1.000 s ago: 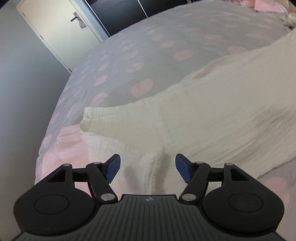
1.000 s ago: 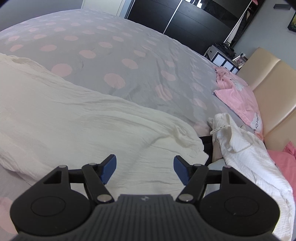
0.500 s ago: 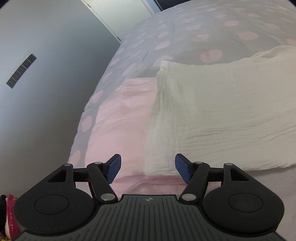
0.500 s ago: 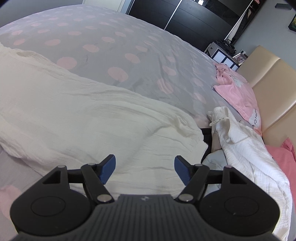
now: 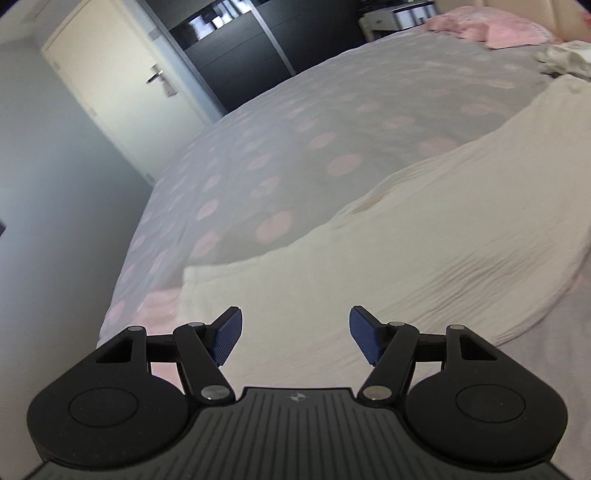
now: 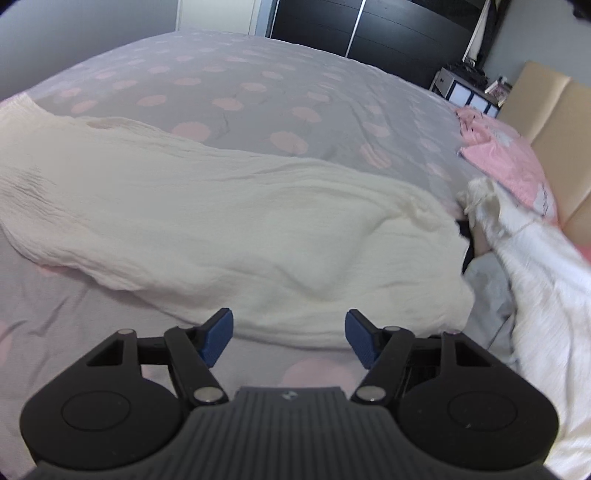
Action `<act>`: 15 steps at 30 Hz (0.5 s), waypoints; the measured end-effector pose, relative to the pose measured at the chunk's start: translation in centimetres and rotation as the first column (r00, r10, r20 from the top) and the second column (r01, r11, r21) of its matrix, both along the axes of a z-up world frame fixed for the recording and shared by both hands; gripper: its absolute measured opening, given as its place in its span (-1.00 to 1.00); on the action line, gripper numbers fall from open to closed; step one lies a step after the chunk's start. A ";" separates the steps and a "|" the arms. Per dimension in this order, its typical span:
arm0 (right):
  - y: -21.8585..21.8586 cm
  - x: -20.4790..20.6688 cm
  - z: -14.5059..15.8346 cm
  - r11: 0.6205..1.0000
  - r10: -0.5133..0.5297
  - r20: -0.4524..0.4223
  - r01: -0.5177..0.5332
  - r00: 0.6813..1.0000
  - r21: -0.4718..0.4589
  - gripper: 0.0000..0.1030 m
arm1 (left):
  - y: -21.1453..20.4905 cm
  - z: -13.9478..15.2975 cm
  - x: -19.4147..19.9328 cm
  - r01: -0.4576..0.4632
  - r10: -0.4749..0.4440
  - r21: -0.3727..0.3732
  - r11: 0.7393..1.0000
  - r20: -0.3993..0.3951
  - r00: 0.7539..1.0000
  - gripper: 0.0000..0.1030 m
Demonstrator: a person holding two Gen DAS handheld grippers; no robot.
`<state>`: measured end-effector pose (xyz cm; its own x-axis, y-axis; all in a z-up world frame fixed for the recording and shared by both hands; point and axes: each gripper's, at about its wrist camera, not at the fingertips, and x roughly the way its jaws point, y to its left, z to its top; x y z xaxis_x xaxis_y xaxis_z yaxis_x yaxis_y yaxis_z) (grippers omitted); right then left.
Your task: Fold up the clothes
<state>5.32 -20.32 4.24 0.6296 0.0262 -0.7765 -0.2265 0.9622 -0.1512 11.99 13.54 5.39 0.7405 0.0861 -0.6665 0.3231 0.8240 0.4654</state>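
A cream crinkled garment [image 5: 424,243] lies spread along the near side of a bed with a grey, pink-dotted cover [image 5: 295,147]. In the left wrist view my left gripper [image 5: 295,336] hovers over the garment's left end, open, nothing between its blue pads. A pink cloth [image 5: 159,306] peeks out under that end. In the right wrist view the same cream garment [image 6: 221,229] stretches across the bed cover [image 6: 258,96]. My right gripper [image 6: 289,339] hangs above the garment's near hem, its jaws closing, with nothing between them.
A white garment [image 6: 535,266] and a pale cloth [image 6: 487,280] are heaped at the right, with a pink garment [image 6: 506,162] by the beige headboard [image 6: 554,107]. A dark wardrobe [image 6: 369,29] and a white door [image 5: 110,77] stand beyond the bed; the bed's left edge drops off near the wall.
The left view swung left to the pink cloth and bed edge, then back right and up over the cream garment. The right gripper drew back to the near hem and its jaws narrowed a little.
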 end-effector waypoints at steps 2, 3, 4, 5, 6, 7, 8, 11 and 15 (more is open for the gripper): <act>0.2 -0.8 -0.3 0.999 -0.022 -0.007 0.022 1.000 0.035 0.04 | -2.7 -0.2 -0.9 0.077 -0.077 -0.014 0.997 0.000 0.997 0.23; 0.4 -1.3 -0.4 0.998 -0.033 -0.010 0.034 0.999 0.052 0.03 | -4.1 -0.3 -1.3 0.113 -0.113 -0.025 0.993 -0.002 0.994 0.23; 0.6 -1.7 -0.6 0.996 -0.050 -0.012 0.051 0.999 0.067 0.03 | -5.4 -0.6 -1.7 0.142 -0.142 -0.039 0.989 -0.006 0.990 0.23; 0.9 -2.2 -0.9 0.994 -0.074 -0.018 0.075 0.997 0.081 0.05 | -6.5 -0.9 -1.9 0.168 -0.169 -0.059 0.984 -0.012 0.986 0.22; 1.2 -2.6 -1.3 0.990 -0.100 -0.025 0.102 0.995 0.094 0.06 | -7.5 -1.2 -2.2 0.195 -0.196 -0.081 0.978 -0.016 0.980 0.21; 1.7 -3.1 -1.8 0.988 -0.113 -0.036 0.117 0.993 0.106 0.06 | -8.5 -1.6 -2.5 0.216 -0.219 -0.102 0.971 -0.017 0.976 0.20; 2.2 -3.5 -2.4 0.985 -0.121 -0.047 0.126 0.992 0.118 0.06 | -9.5 -2.0 -2.8 0.234 -0.238 -0.122 0.964 -0.017 0.971 0.20; 3.8 -4.9 -4.0 0.981 -0.120 -0.066 0.128 0.991 0.143 0.04 | -12.1 -3.7 -3.5 0.298 -0.303 -0.169 0.939 -0.001 0.953 0.20; 4.6 -6.1 -5.4 0.975 -0.125 -0.039 0.130 0.991 0.180 -0.03 | -15.8 -6.4 -4.8 0.405 -0.408 -0.146 0.903 0.008 0.913 0.20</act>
